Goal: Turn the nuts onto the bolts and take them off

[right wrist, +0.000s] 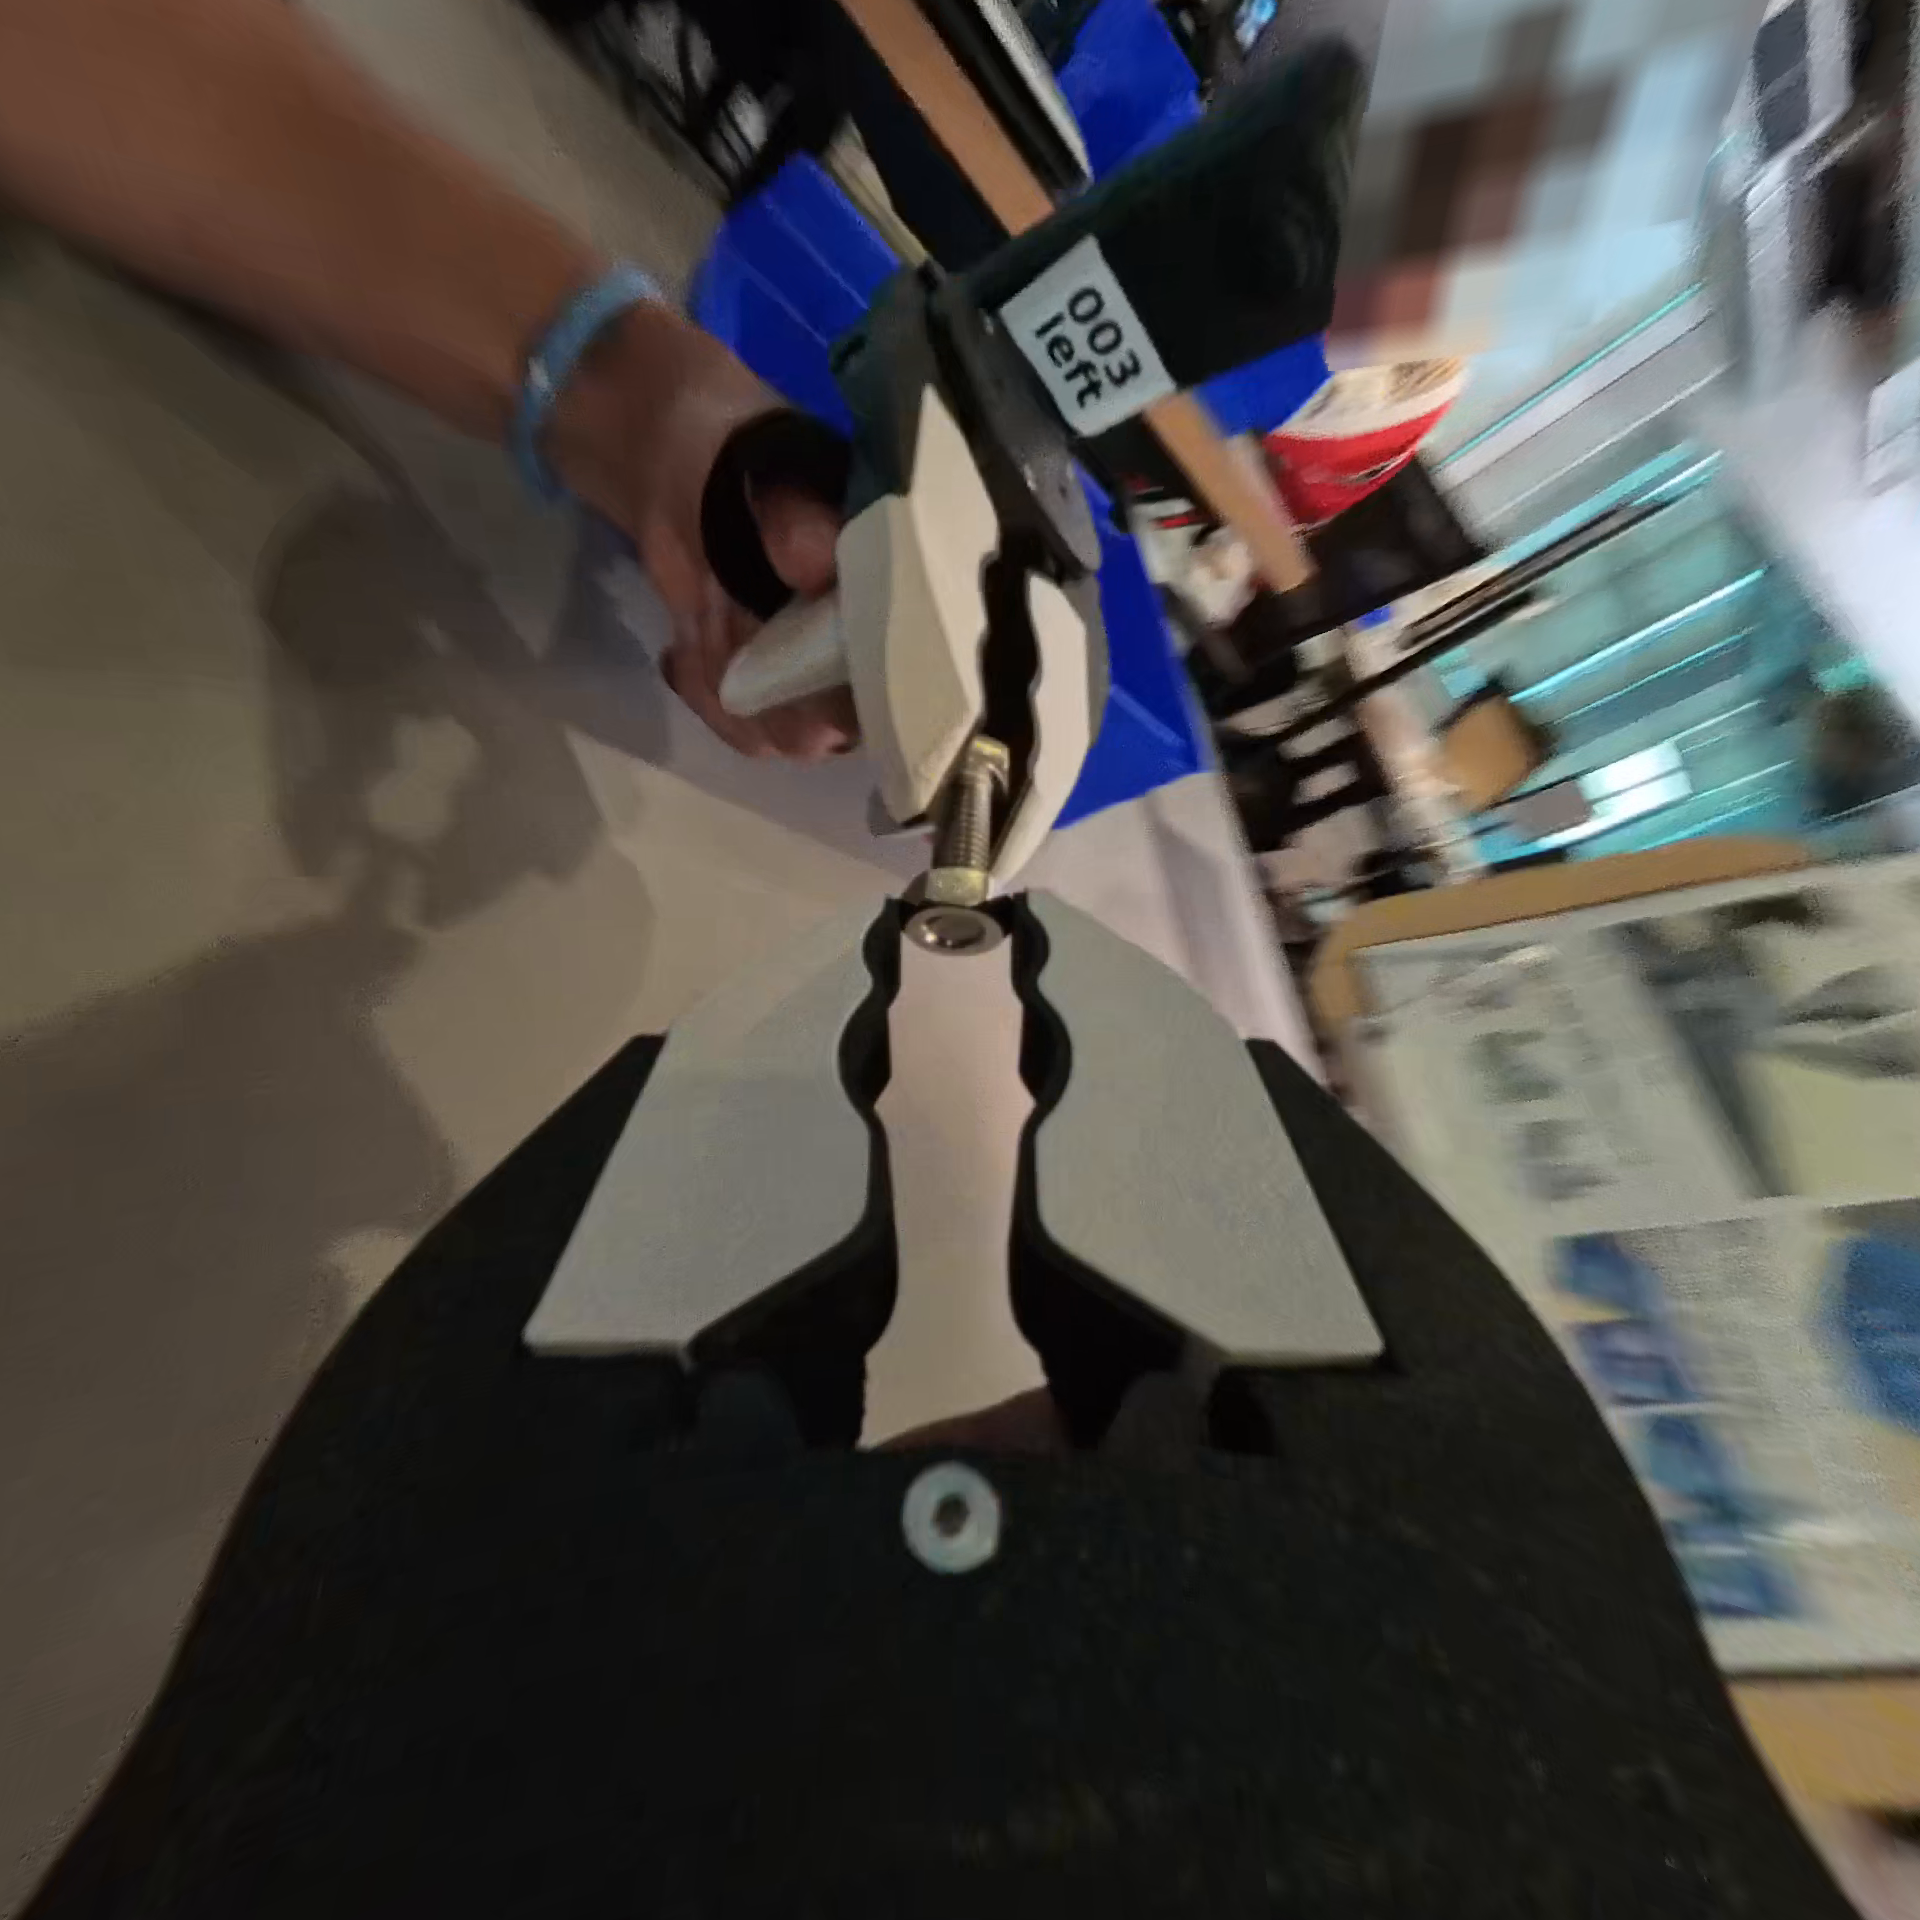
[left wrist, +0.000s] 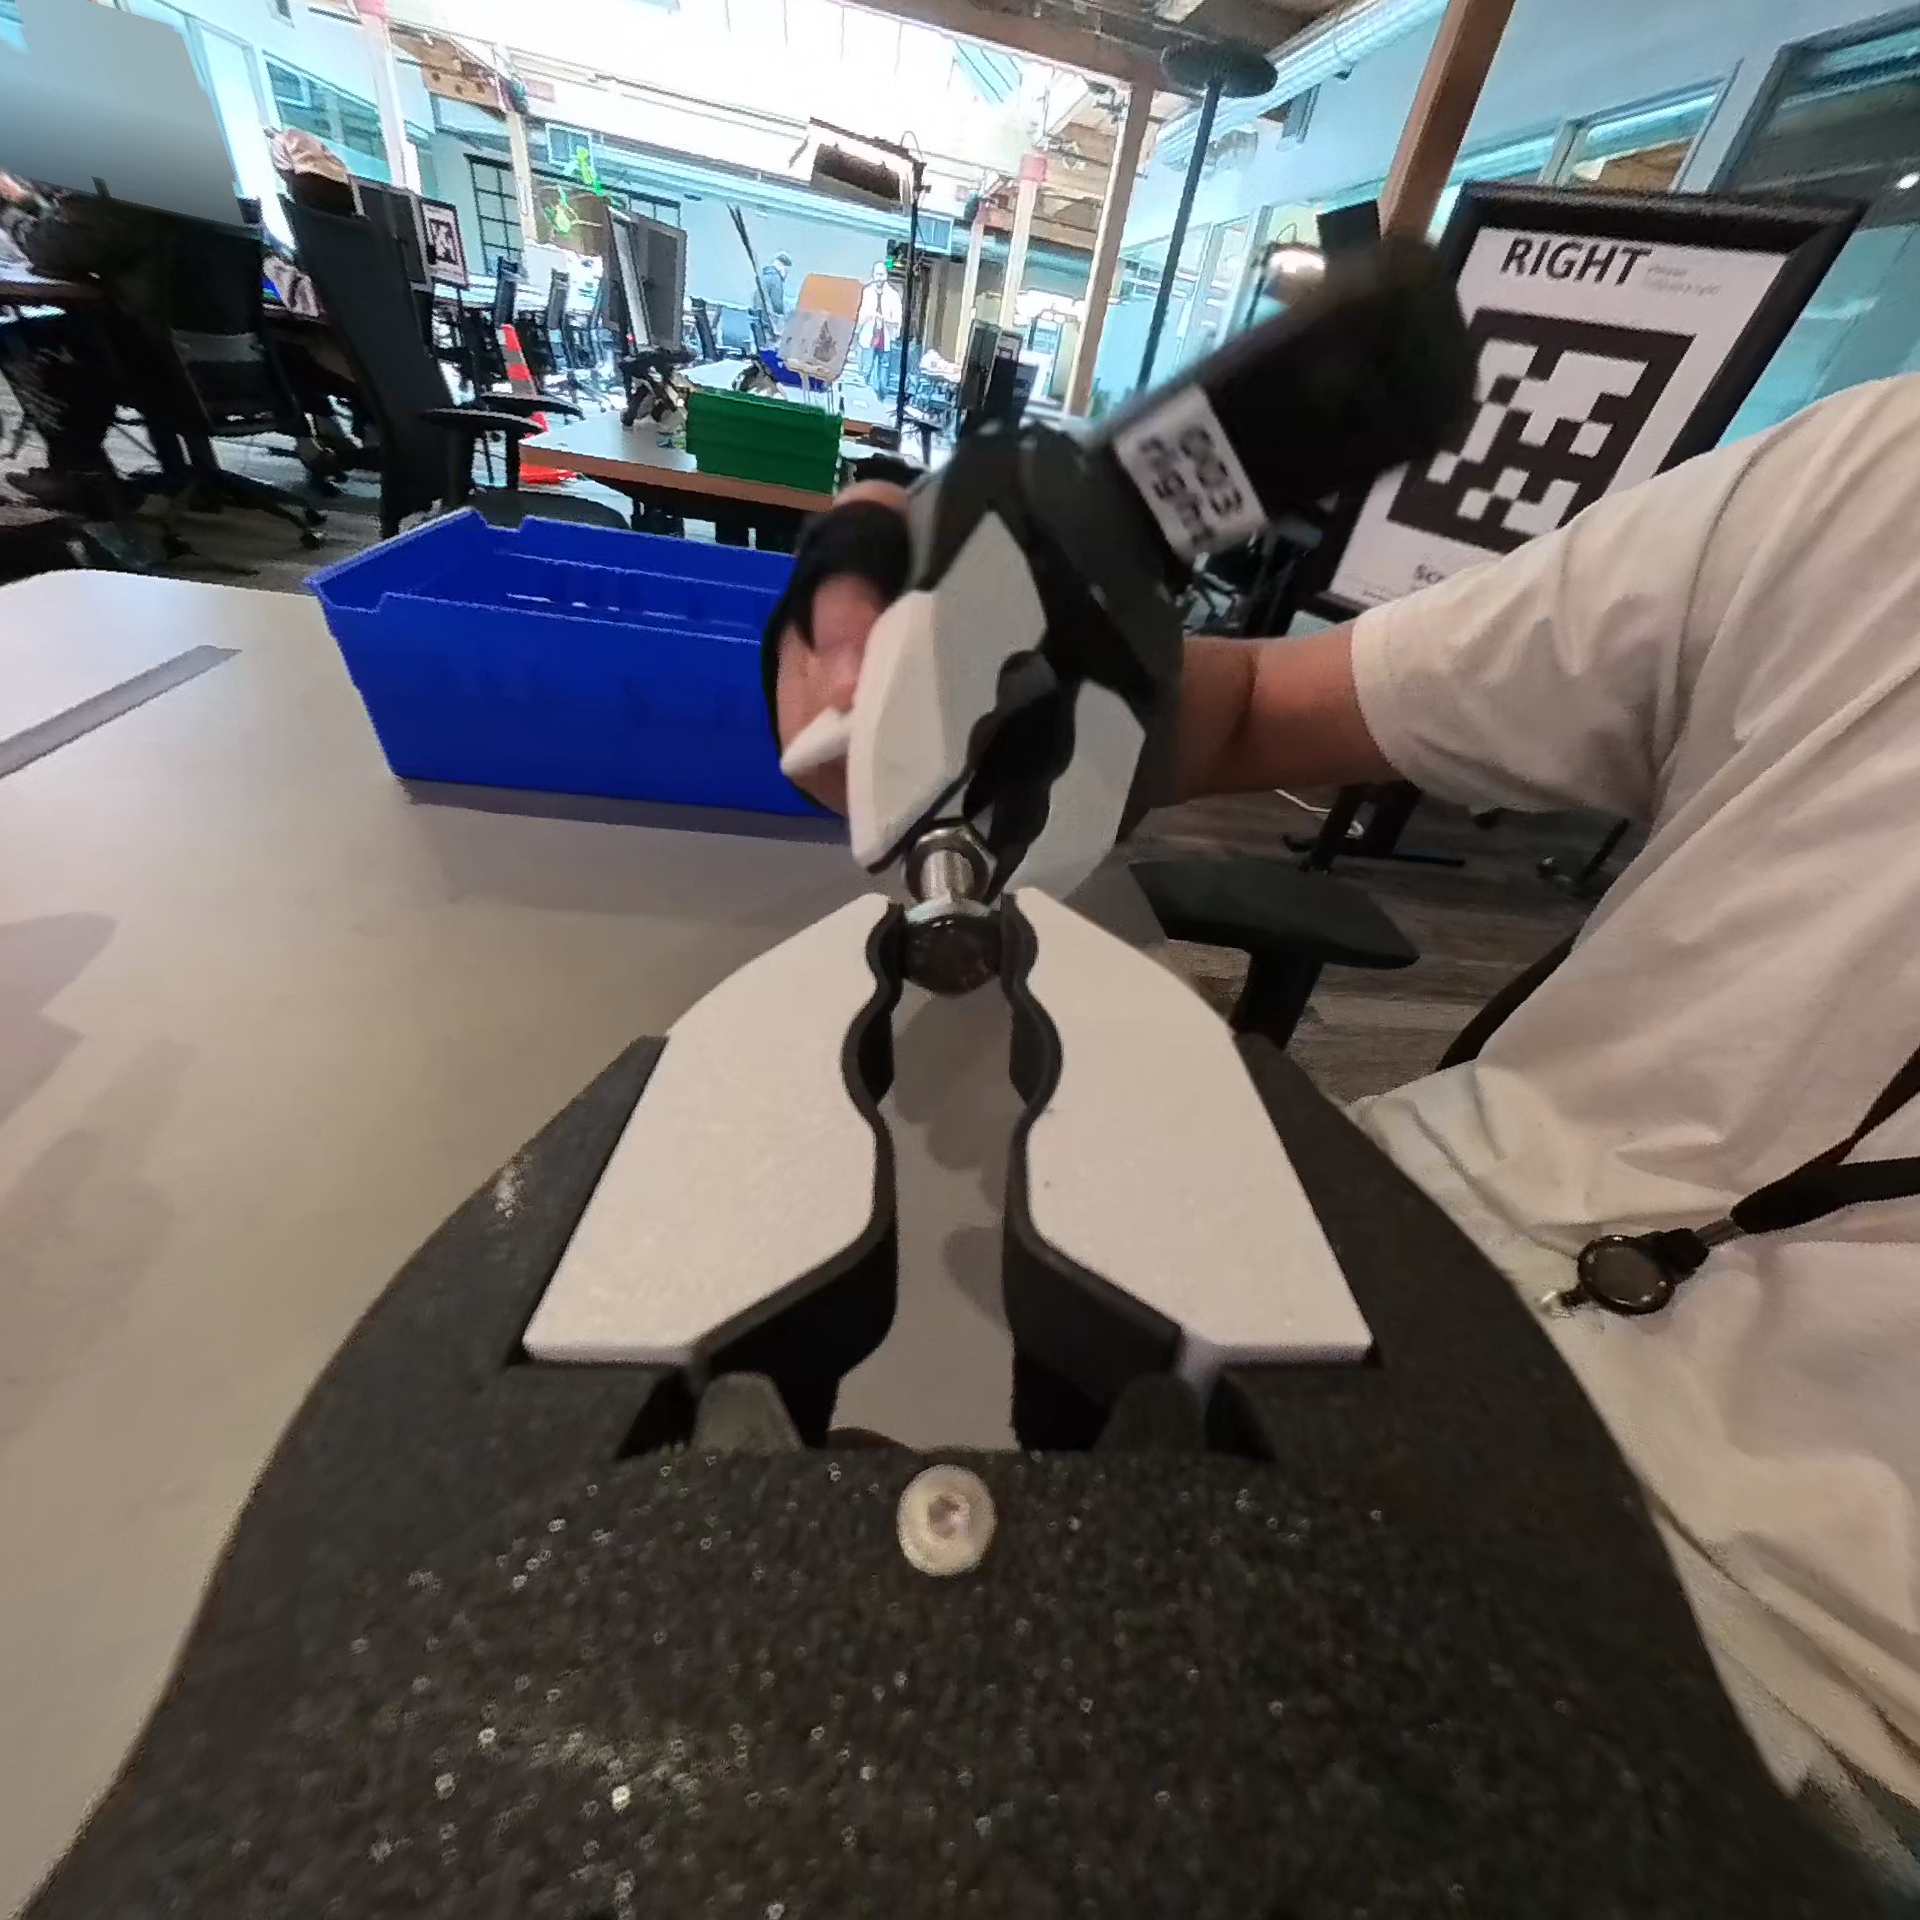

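A steel bolt [left wrist: 940, 871] hangs in the air between my two grippers, above the pale table [left wrist: 260, 987]. My left gripper [left wrist: 949, 948] is shut on the bolt's hex head [left wrist: 945, 954]. My right gripper [left wrist: 951, 844] comes from above and is shut on the nut [left wrist: 948, 831] at the bolt's far end. In the right wrist view my right gripper [right wrist: 954, 927] clamps the nut [right wrist: 956, 889], with the bolt's tip showing inside it. The threaded shank [right wrist: 961, 821] runs up into the left gripper [right wrist: 982, 779]. That view is motion-blurred.
A blue plastic bin [left wrist: 561, 675] stands on the table behind the grippers; it also shows in the right wrist view [right wrist: 790, 249]. A person's white-shirted arm and body [left wrist: 1662, 883] fill the right side. A framed marker board [left wrist: 1590, 395] and a black chair armrest [left wrist: 1278, 920] stand off the table's right edge.
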`<state>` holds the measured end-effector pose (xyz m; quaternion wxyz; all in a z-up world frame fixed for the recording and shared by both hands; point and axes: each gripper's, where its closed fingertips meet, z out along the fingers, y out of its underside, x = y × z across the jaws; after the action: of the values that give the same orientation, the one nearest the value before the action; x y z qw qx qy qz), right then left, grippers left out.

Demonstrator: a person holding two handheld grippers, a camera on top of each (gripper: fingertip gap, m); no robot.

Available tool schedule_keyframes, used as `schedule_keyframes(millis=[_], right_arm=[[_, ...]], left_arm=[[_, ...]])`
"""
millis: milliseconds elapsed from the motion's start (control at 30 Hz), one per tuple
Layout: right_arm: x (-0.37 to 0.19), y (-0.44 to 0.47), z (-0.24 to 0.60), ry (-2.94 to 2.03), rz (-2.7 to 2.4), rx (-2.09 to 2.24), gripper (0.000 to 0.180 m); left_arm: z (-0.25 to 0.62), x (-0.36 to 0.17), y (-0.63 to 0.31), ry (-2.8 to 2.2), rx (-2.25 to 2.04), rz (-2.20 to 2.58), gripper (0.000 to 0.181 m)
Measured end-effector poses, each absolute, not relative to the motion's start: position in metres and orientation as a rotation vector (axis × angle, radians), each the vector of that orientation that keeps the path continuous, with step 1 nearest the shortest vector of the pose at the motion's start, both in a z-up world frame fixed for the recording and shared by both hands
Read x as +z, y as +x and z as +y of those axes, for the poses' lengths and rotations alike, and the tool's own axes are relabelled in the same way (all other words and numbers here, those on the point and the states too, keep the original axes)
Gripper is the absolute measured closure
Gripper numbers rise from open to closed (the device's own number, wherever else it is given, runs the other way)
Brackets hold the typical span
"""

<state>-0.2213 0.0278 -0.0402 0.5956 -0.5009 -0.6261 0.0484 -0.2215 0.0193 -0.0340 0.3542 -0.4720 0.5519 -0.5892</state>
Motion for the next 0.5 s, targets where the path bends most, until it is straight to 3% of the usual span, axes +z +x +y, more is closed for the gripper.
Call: schedule_keyframes(millis=[233,500], right_arm=[[-0.0414,-0.2238,0.0190,-1.652,-1.158,1.050,0.160],[-0.0354,-0.2242,0.0169,-1.831,-0.726,1.783,0.161]], left_arm=[[0.0202,-0.0343,-0.2205,-1.217,-1.469,1.432,0.164],[0.0222,-0.0348,-0.2195,-1.212,-1.418,1.430,0.164]])
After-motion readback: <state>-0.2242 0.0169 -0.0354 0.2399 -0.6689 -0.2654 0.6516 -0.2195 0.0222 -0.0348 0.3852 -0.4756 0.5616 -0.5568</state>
